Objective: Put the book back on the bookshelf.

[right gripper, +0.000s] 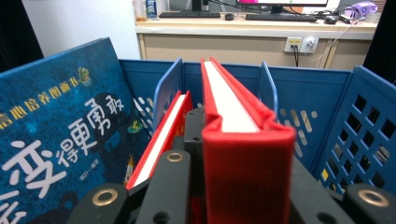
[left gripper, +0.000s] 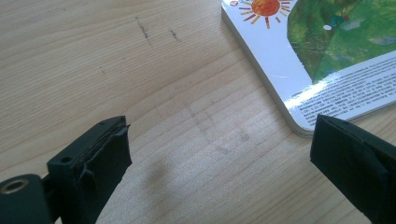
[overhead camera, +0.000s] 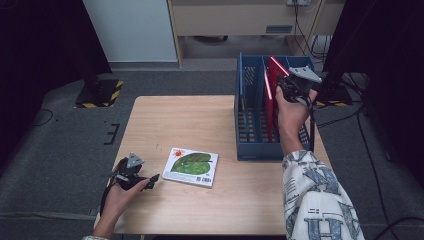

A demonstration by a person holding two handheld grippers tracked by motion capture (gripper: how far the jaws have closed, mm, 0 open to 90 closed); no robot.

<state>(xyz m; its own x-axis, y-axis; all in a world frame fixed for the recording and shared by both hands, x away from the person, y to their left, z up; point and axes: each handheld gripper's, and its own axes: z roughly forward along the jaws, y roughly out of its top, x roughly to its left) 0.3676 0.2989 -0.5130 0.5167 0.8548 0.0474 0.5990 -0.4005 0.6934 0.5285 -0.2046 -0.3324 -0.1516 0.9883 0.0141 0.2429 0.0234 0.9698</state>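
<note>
My right gripper (overhead camera: 291,89) is raised over the far end of a blue slotted crate (overhead camera: 239,125) at the table's right side. In the right gripper view it (right gripper: 245,196) is shut on the spine end of a thick red book (right gripper: 229,102), which stands upright between the crate's dividers; the same book (overhead camera: 276,70) appears from above. My left gripper (overhead camera: 152,179) rests low at the table's front left, open, with bare wood between its jaws (left gripper: 219,144). Just to its right a picture book (overhead camera: 191,166) with a green leaf and a sun lies flat; its corner (left gripper: 327,56) sits beyond the jaw tips.
A thinner red book (right gripper: 161,135) stands in the slot beside the held one. A dark blue book (right gripper: 56,130) leans at the crate's left. Cabinets and cables line the floor behind the table (overhead camera: 190,120).
</note>
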